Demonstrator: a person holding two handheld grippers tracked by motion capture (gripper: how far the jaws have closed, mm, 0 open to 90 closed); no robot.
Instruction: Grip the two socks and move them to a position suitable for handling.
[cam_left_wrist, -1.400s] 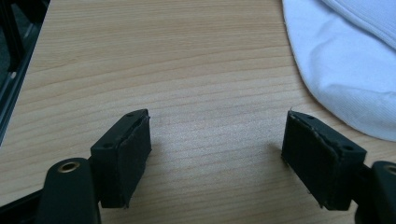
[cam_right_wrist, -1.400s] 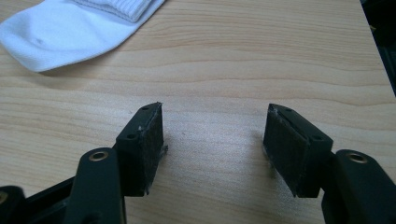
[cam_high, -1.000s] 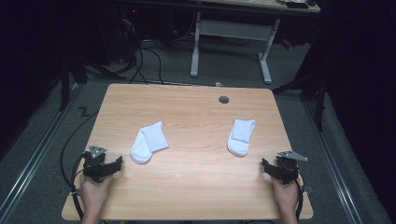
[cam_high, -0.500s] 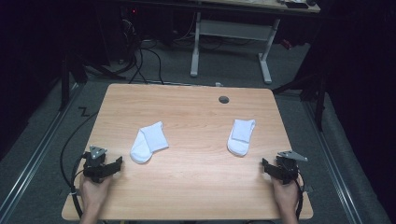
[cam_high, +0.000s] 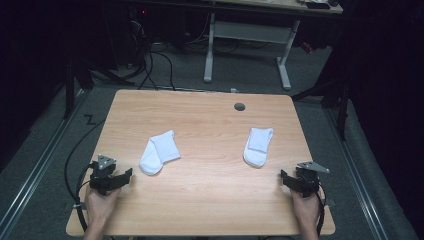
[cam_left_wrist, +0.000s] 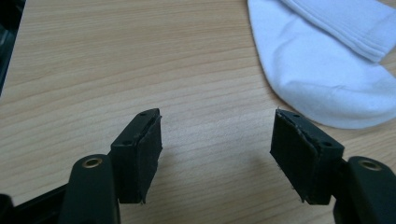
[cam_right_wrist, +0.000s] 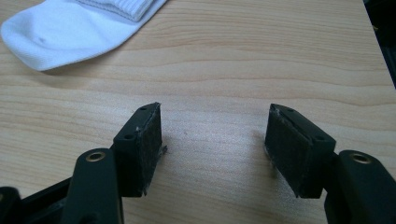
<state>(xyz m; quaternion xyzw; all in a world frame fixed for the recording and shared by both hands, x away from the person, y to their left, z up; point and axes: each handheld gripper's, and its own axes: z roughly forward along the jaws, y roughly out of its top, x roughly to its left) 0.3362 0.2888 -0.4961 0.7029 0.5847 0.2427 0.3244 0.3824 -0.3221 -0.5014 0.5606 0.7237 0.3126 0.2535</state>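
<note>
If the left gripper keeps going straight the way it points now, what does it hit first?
Probably bare table: the left gripper, jaws open and just closing slightly with nothing between them, aims past the folded white sock, which lies right of its line.

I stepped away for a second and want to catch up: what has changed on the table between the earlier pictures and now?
Almost nothing. The left gripper has just been closing its jaws a little, with only bare table between them; it holds nothing. The right gripper stays open and in place. The left sock and the right sock lie flat where they were, untouched, and both hands rest at the near edge as before.
</note>
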